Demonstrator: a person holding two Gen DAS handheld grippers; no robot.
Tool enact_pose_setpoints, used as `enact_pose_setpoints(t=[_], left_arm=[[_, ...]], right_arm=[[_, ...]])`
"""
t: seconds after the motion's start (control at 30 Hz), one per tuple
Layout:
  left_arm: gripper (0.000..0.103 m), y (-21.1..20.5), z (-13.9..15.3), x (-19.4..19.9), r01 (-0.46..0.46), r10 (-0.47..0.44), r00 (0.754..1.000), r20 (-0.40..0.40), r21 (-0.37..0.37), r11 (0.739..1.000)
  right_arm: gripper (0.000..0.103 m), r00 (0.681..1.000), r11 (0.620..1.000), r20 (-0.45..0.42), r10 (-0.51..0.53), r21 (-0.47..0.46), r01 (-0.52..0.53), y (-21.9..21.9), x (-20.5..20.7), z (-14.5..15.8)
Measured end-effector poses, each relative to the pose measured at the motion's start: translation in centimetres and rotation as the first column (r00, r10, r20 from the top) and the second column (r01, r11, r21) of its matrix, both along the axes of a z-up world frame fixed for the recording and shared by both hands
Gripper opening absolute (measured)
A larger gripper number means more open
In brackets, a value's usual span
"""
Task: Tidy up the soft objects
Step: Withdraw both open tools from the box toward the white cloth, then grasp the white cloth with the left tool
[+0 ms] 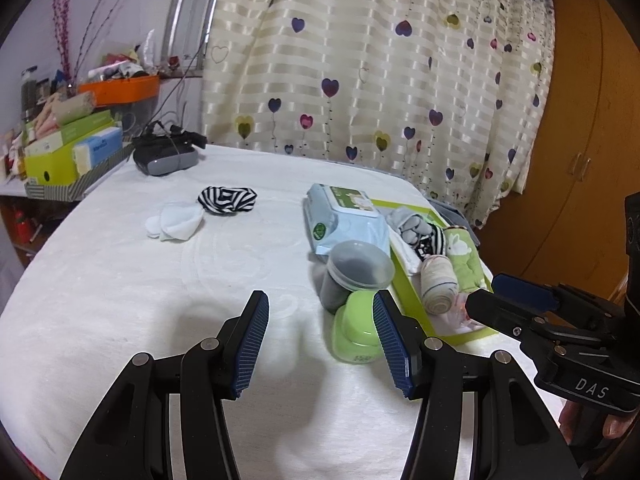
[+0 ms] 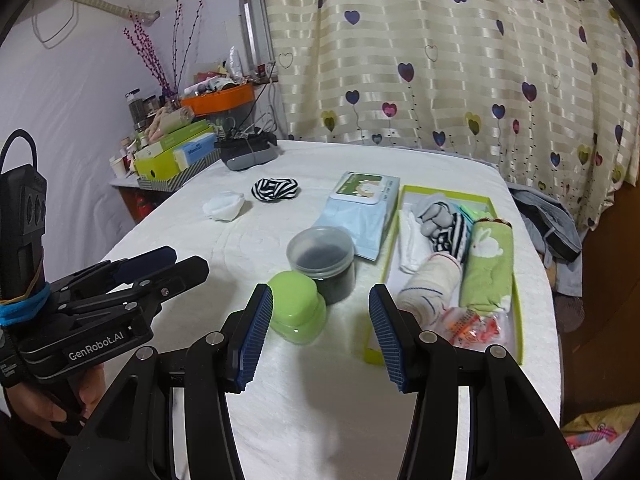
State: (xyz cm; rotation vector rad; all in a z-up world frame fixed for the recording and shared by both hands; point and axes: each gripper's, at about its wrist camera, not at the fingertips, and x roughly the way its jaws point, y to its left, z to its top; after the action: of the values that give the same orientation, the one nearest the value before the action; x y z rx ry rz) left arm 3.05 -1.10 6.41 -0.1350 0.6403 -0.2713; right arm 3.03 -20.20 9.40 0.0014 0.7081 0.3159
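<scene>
Two loose soft items lie on the white-covered table: a black-and-white striped cloth (image 1: 227,199) (image 2: 275,189) and a white cloth (image 1: 176,222) (image 2: 223,205) beside it. A green tray (image 1: 405,294) (image 2: 440,191) on the right holds a rolled green rabbit towel (image 1: 464,256) (image 2: 488,268), a rolled beige sock (image 1: 438,284) (image 2: 428,284) and other small rolled items. My left gripper (image 1: 324,340) (image 2: 188,264) is open and empty over the near table. My right gripper (image 2: 320,320) (image 1: 486,292) is open too, close behind a green jar (image 2: 296,308) (image 1: 356,332) without gripping it.
A grey lidded jar (image 1: 356,272) (image 2: 322,260) and a blue wet-wipes pack (image 1: 344,220) (image 2: 364,216) stand left of the tray. A dark headset (image 1: 166,156) sits at the far corner, with cluttered boxes (image 1: 68,152) beyond. A heart-patterned curtain hangs behind.
</scene>
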Motion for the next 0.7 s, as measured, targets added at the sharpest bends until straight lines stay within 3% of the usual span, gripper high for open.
enact_pose_setpoints(t=[0.7], left_arm=[[0.054, 3.2, -1.1, 2.0, -0.069, 0.069, 0.997, -0.031, 0.000, 0.998]], right_arm=[[0.051, 0.998, 0.998, -0.018, 0.057, -0.024, -0.058, 3.6, 2.9, -0.5]])
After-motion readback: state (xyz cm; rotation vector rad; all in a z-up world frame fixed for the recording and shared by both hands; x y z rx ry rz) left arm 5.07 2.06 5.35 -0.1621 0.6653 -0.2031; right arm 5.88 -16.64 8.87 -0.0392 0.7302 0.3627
